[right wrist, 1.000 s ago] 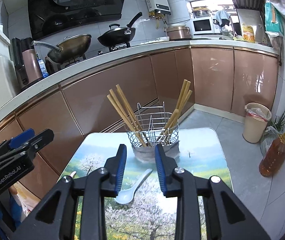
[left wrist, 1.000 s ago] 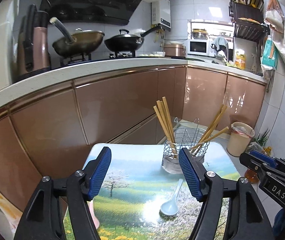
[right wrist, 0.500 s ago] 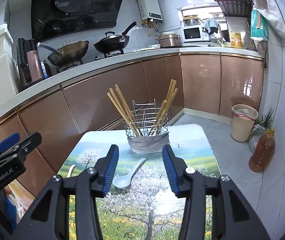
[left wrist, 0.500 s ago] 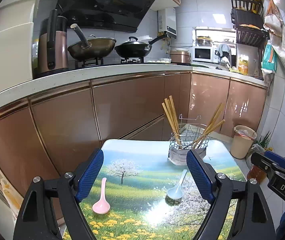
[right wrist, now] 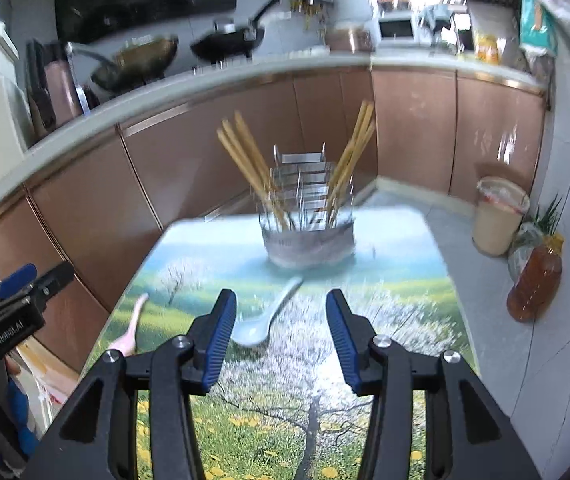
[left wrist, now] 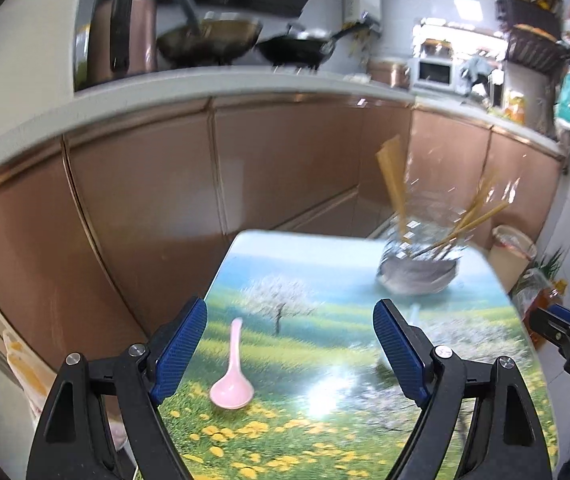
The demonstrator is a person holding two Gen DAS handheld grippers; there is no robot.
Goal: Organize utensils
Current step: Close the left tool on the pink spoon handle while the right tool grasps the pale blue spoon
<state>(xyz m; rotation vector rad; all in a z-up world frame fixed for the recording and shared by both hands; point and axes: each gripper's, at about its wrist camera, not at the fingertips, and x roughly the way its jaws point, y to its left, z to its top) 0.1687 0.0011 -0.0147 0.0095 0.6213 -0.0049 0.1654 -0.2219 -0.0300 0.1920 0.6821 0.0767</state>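
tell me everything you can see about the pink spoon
The pink spoon is a glossy soup spoon, plastic or ceramic by its look, with a deep oval bowl and a short, thick handle. It lies flat and bowl-up on the landscape-printed table, near its left edge, handle pointing away toward the cabinets. Nothing touches it but the table; it lies ahead of the open left gripper, nearer its left finger.

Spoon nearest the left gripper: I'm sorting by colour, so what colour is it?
Pale pink spoon; clearest in the left wrist view.
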